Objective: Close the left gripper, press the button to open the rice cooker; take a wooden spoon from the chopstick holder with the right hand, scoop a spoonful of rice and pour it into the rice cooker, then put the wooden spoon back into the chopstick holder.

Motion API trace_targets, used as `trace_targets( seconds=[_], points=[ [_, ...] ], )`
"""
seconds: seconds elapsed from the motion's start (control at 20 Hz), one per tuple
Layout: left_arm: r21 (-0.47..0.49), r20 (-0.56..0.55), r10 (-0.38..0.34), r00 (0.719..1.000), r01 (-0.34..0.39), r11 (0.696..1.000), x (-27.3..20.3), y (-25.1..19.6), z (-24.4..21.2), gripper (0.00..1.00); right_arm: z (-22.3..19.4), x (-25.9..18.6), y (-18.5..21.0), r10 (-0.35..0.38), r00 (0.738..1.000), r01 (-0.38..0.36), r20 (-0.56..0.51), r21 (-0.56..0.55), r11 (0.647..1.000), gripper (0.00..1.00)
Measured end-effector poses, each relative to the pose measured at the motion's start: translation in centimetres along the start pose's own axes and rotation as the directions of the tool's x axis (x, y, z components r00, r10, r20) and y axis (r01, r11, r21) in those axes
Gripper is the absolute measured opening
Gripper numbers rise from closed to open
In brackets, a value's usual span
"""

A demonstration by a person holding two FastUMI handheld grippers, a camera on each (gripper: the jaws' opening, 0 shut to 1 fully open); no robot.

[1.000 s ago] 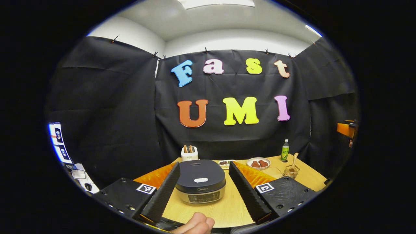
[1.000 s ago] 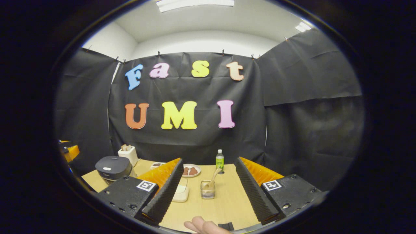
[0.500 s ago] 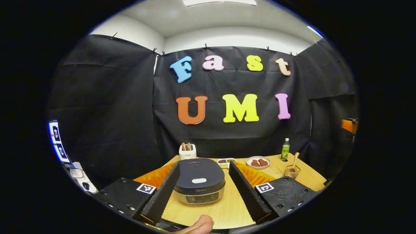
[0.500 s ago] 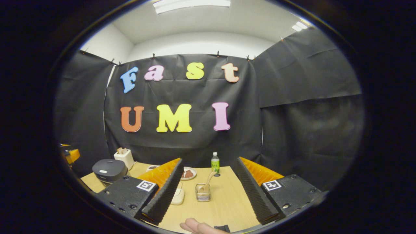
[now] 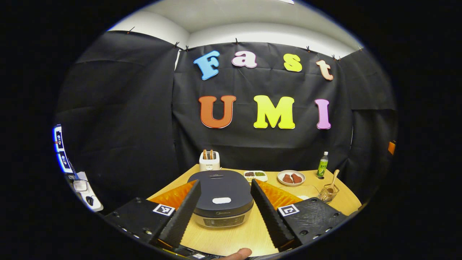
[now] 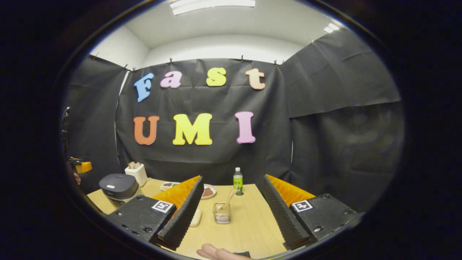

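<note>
Nearest in the left gripper view, a fingertip [image 5: 238, 254] pokes in at the bottom edge, and the left gripper [image 5: 224, 211] hangs with its two fingers spread wide apart, holding nothing. Between those fingers, a little beyond them, the rice cooker [image 5: 221, 198] sits on the wooden worktop [image 5: 231, 238] with its dark lid down and the pale button [image 5: 221, 200] showing on top. Behind the cooker stands a white toaster [image 5: 209, 161] with slices poking out, then a small tray [image 5: 255, 175] and a plate [image 5: 291, 178] with brown pieces on it. Off toward the right edge of the worktop is the chopstick holder [image 5: 327, 193], the wooden spoon [image 5: 333, 179] leaning out of it, with a green bottle [image 5: 322, 164] standing behind. In the right gripper view, part of a hand [image 6: 216, 252] shows at the bottom, and the right gripper [image 6: 231, 213] is likewise spread open and empty. The chopstick holder [image 6: 221, 213] stands on the worktop between its fingers, well short of them touching it, with the spoon [image 6: 229, 199] tilted up to the right. The bottle [image 6: 237, 180] is farther back, and the cooker [image 6: 118, 185] sits far off to the left.
</note>
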State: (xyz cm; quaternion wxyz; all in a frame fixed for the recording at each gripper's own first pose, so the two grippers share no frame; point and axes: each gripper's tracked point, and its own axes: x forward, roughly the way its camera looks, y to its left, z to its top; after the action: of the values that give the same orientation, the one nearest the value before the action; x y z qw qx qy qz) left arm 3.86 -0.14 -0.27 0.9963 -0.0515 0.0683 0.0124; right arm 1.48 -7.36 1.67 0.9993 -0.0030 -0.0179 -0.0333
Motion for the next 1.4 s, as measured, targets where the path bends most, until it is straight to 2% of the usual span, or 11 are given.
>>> trace_targets(
  seconds=[0.05,0.1,0.15,0.25,0.3,0.35,0.45,0.5,0.65,0.9,1.4],
  points=[
    [-0.007,-0.018,-0.013,1.000,0.013,1.000,1.1,-0.3,-0.3,0.94,-0.3,0.2,-0.2,-0.002,1.000,0.002,0.001,-0.005,1.000,1.00],
    [-0.013,-0.035,-0.023,0.999,0.022,1.000,1.9,-0.7,-0.6,0.73,-0.8,0.2,-0.5,-0.004,1.000,0.004,-0.005,-0.010,1.000,1.00],
    [-0.013,-0.061,-0.042,0.997,0.042,0.999,3.7,-1.1,-1.0,0.78,-1.5,0.3,-0.5,-0.003,1.000,0.003,-0.014,-0.013,1.000,1.00],
    [-0.001,-0.104,-0.056,0.993,0.056,0.998,6.0,-1.4,-2.3,0.39,-2.4,0.4,-0.4,0.008,1.000,-0.009,-0.029,-0.022,1.000,1.00],
    [0.009,-0.120,-0.055,0.991,0.056,0.998,7.0,-1.4,-2.9,0.10,-2.5,0.5,-0.4,0.012,1.000,-0.013,-0.028,-0.029,1.000,1.00],
    [0.016,-0.127,-0.054,0.990,0.057,0.998,7.5,-1.7,-3.5,0.21,-2.6,0.6,-0.5,0.011,1.000,-0.012,-0.023,-0.037,0.999,1.00],
    [0.014,-0.162,-0.035,0.986,0.038,0.999,8.8,-1.4,-4.8,0.02,-2.9,0.8,-0.8,0.007,1.000,-0.008,-0.016,-0.048,0.999,1.00],
    [0.013,-0.194,-0.021,0.981,0.024,1.000,9.6,-1.2,-5.7,0.00,-3.1,0.8,-0.9,0.008,1.000,-0.008,-0.018,-0.047,0.999,1.00],
    [-0.003,-0.273,0.018,0.962,-0.020,1.000,11.3,-0.5,-7.9,0.00,-4.1,1.0,-1.1,0.015,0.999,-0.017,-0.035,-0.041,0.999,1.00],
    [0.023,-0.310,0.065,0.948,-0.061,0.998,13.0,0.7,-9.6,0.00,-5.4,1.6,-2.3,0.005,0.998,-0.007,-0.066,-0.033,0.999,1.00],
    [-0.038,-0.346,0.052,0.937,-0.069,0.997,13.7,1.0,-11.8,0.00,-6.8,1.7,-3.4,-0.007,0.996,0.006,-0.094,-0.012,1.000,1.00]
  ],
)
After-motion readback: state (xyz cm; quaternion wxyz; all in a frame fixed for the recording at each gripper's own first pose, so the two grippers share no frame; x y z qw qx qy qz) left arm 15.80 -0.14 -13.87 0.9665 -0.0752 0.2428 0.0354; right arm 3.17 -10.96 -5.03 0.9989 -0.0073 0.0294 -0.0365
